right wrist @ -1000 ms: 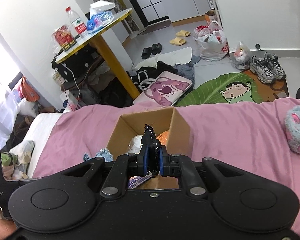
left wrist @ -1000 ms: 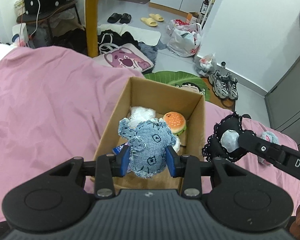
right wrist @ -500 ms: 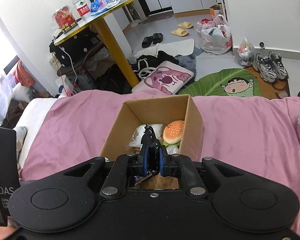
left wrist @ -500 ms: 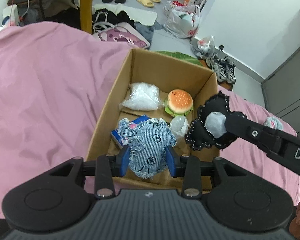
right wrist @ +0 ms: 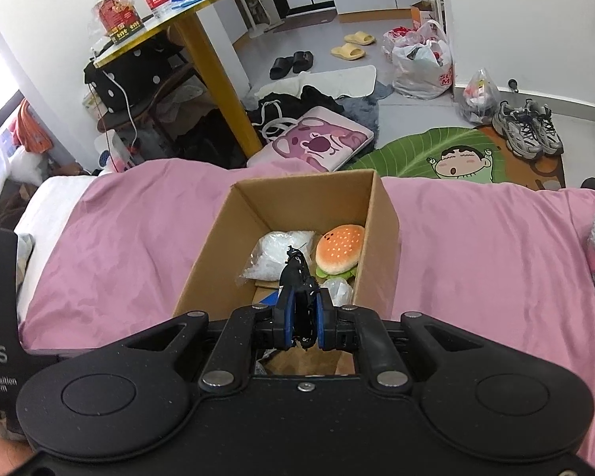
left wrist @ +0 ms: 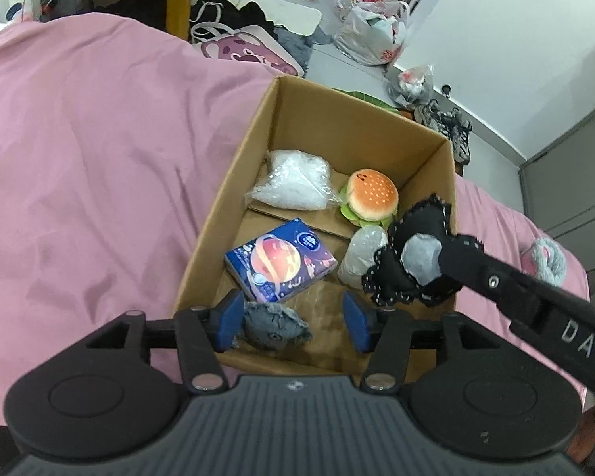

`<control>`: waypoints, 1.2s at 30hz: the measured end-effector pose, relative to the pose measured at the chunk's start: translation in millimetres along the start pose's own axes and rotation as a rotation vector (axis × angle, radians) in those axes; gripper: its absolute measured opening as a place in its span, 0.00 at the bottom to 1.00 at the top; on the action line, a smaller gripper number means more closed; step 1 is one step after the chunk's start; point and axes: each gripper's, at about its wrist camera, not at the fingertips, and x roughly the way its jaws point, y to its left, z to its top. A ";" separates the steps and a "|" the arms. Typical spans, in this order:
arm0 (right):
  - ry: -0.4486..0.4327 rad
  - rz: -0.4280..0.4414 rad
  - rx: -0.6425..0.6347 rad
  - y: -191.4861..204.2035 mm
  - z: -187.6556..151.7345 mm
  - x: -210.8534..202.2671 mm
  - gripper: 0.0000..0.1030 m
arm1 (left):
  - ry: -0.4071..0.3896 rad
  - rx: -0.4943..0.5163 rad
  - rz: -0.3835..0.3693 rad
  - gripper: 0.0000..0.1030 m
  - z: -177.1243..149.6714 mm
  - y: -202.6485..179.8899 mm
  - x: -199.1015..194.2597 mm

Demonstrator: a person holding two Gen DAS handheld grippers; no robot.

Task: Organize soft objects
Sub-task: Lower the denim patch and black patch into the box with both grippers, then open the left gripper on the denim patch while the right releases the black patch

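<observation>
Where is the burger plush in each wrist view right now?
Left wrist: burger plush right of centre, against the cardboard box's far-right corner.
Right wrist: burger plush just right of centre, upper half.
Shared landmark: white plastic bag immediately to its left.

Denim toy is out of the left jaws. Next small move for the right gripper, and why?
Probably open the right gripper and drop the black plush. It is pinched between the shut pads, hanging over the cardboard box beside the burger plush. The left gripper has just been opening; the denim toy lies loose between its pads.
</observation>
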 end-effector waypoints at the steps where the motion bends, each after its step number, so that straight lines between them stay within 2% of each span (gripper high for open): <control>1: 0.003 0.000 -0.002 1.3 -0.4 0.8 0.13 | 0.003 -0.010 -0.004 0.53 0.4 1.8 0.3; 8: 0.024 0.005 0.008 0.1 -3.8 1.2 0.16 | 0.000 -0.011 -0.001 0.53 1.0 2.0 1.7; 11: 0.016 0.009 0.010 -4.0 -4.4 -3.9 0.26 | -0.003 -0.017 -0.001 0.53 0.8 3.5 0.5; 23: -0.011 0.012 0.052 -34.2 -8.9 -22.4 0.28 | -0.005 -0.007 0.052 0.58 -0.9 -1.3 -1.9; 26: -0.015 0.007 0.063 -43.8 -12.0 -26.7 0.33 | -0.016 0.000 0.074 0.60 -2.2 -4.0 -4.6; 31: -0.037 -0.010 0.071 -60.1 -15.7 -35.7 0.51 | -0.022 0.027 0.090 0.67 -4.6 -11.7 -8.3; 36: -0.059 -0.012 0.077 -75.7 -17.7 -44.7 0.61 | -0.042 0.061 0.137 0.71 -6.5 -21.8 -13.3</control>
